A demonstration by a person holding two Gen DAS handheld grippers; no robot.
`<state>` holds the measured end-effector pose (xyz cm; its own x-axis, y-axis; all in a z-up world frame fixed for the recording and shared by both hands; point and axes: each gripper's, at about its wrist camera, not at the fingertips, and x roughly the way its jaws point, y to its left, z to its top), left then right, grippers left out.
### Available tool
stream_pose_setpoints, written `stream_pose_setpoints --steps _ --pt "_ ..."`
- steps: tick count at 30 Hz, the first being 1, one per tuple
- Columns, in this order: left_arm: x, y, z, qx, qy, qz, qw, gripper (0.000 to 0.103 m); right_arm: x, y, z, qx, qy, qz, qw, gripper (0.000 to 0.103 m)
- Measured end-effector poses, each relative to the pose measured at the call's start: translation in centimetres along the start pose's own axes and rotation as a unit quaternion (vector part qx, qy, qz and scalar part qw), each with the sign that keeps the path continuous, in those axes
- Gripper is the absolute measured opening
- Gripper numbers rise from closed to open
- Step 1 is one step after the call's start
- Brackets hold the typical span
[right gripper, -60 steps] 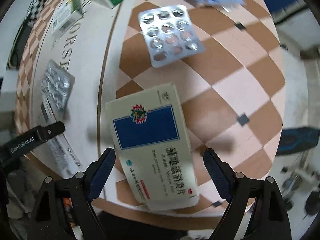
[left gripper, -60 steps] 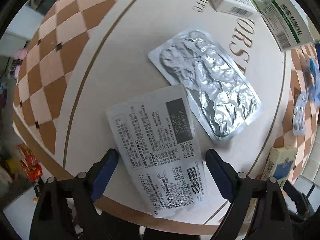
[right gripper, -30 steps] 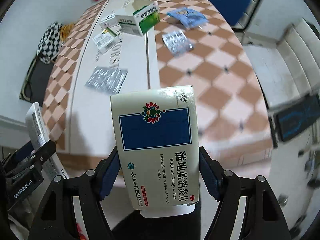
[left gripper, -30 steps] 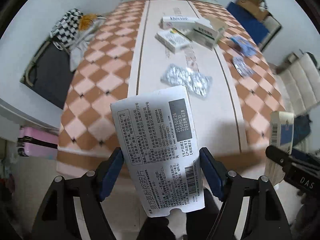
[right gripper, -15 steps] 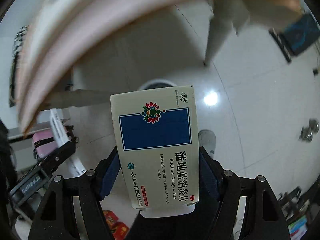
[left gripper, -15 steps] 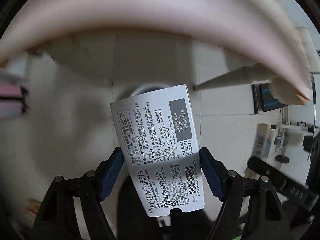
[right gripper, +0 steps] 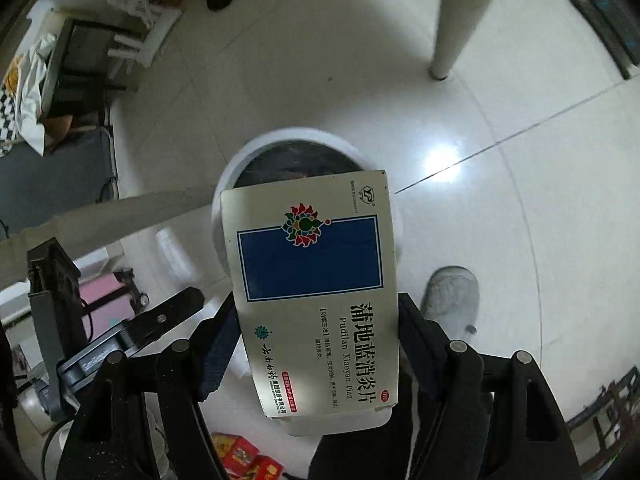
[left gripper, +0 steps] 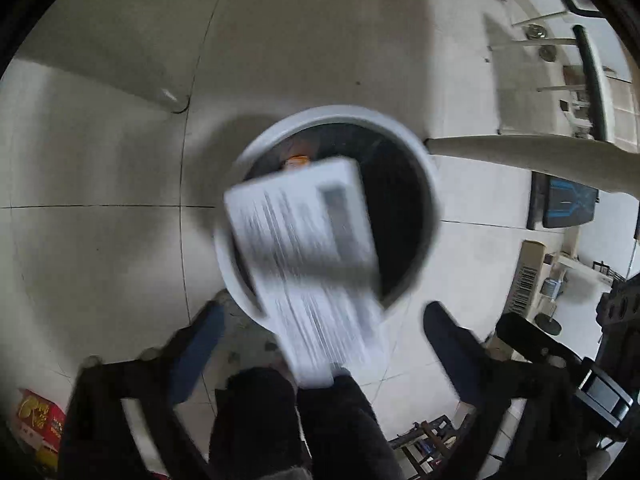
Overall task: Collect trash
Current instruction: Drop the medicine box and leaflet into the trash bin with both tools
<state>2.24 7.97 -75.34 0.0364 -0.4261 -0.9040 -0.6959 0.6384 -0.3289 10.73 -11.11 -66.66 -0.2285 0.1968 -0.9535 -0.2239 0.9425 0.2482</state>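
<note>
In the left wrist view my left gripper (left gripper: 320, 332) is open, its jaws wide apart. The white printed medicine packet (left gripper: 308, 260) is blurred and loose between them, over the white round trash bin (left gripper: 428, 176) on the floor. In the right wrist view my right gripper (right gripper: 316, 336) is shut on the white and blue medicine box (right gripper: 316, 284), held above the same trash bin (right gripper: 240, 164). The left gripper's body (right gripper: 100, 340) shows at the left of that view.
A white table leg (left gripper: 520, 156) stands right of the bin and shows in the right wrist view (right gripper: 460, 20). A shoe (right gripper: 452, 292) is on the tiled floor. Red packets (right gripper: 244, 456) lie below. Furniture and bags (right gripper: 60, 60) sit at the far left.
Both grippers have gone from the table down to the bin on the floor. My left gripper has opened and the printed packet is dropping. My right gripper still holds the box.
</note>
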Motion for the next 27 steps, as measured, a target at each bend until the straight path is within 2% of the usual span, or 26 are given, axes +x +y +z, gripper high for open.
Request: stream_pose_setpoints --steps 1,2,6,10,13,16,27 --pt "0.5 0.3 0.0 -0.002 0.001 0.005 1.0000 0.103 1.4 -0.1 0.4 -0.006 0.005 -0.002 1.000 0.089" --pt "0.7 0.7 0.0 -0.001 0.000 0.014 0.9999 0.103 2.4 -0.3 0.4 -0.007 0.005 -0.002 1.000 0.100" --pt "-0.2 1.9 -1.3 0.008 -0.025 0.061 0.9978 0.103 5.2 -0.7 0.6 -0.012 0.004 0.005 1.000 0.102" --pt "-2.4 2.0 -2.8 0.030 -0.068 0.116 0.9904 0.103 5.3 -0.2 -0.2 -0.038 -0.005 -0.036 0.999 0.102" --pt "-4.4 1.0 -4.2 0.042 -0.083 0.140 0.9857 0.103 3.7 0.8 -1.3 -0.066 -0.025 -0.085 0.994 0.102" --pt "-6.2 0.3 -5.6 0.047 -0.090 0.148 0.9837 0.103 1.6 1.6 -2.3 -0.083 -0.039 -0.113 0.989 0.102" --pt "-13.4 -2.1 -9.9 0.063 -0.113 0.174 0.9762 0.103 -7.4 4.8 -6.2 -0.115 -0.065 -0.145 0.981 0.102"
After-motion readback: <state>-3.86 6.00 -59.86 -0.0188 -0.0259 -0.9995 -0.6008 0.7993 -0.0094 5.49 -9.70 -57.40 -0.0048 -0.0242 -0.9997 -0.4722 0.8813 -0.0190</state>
